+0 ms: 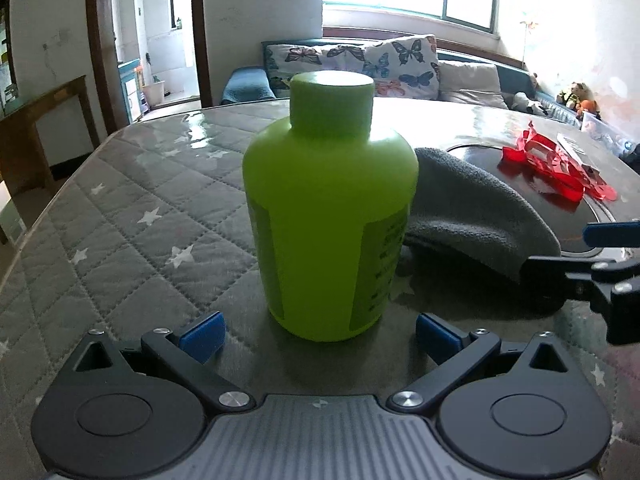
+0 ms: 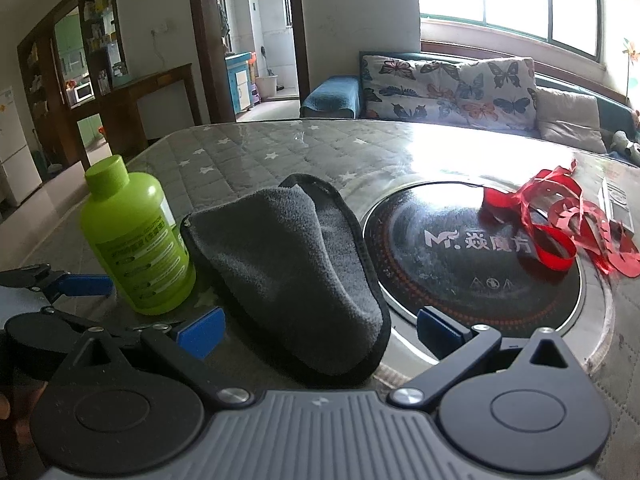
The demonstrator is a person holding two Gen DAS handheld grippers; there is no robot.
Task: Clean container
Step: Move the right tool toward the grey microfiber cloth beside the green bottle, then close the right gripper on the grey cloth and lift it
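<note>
Between the left claw's jaws: nothing is held; the left gripper (image 1: 318, 336) is spread wide and low over the table, with the green bottle (image 1: 328, 216) just ahead of its blue pads, not touching them.
Right claw: the right gripper (image 2: 320, 330) is likewise spread wide and empty, its pads flanking the near end of the grey cloth (image 2: 296, 264) without pinching it, as far as the right wrist view shows.
Green bottle: upright, cap on, on the quilted star-pattern table cover (image 1: 132, 216), just left of the cloth.
Grey cloth: bunched in a hump, lying partly over the rim of the round black cooktop (image 2: 472, 264).
Further out: red ribbon (image 2: 560, 224) curls across the cooktop's far right side.
Step in hand: judging by the poses, each claw is lined up on its own item. This would fit either reaching for bottle and cloth or having just set both down.
Next move, if it is a pickup: the left jaws must straddle the bottle's wide body squarely; its smooth, round wall could slip or tip.
</note>
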